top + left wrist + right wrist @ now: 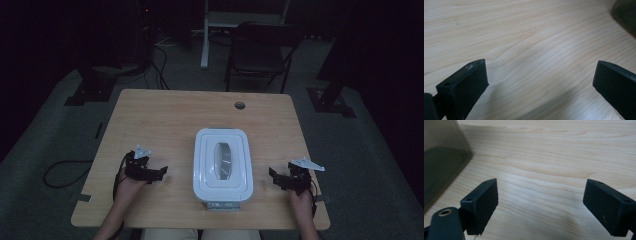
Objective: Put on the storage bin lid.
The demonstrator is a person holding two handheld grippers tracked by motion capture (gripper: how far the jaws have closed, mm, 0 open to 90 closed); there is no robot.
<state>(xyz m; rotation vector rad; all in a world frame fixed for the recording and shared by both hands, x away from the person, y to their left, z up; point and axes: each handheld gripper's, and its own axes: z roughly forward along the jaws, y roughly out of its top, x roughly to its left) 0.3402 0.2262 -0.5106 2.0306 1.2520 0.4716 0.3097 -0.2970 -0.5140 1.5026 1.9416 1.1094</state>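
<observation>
A white lidded plastic box (223, 163) with a clear handle recess on top lies at the middle of the wooden table (165, 115). My left gripper (159, 172) rests on the table to the left of the box, open, nothing between its jaws (541, 82). To the right of the box sits my right gripper (275, 177), also open and empty (540, 202). Its view catches the box's dark translucent side (441, 162) at the left edge. A dark corner of the box (625, 15) appears at the upper right of the left gripper view.
A round cable hole (240, 105) sits near the table's far edge. Beyond the table stand a black folding chair (260, 50) and a white desk leg (205, 35). Cables (65, 172) trail on the grey floor at left.
</observation>
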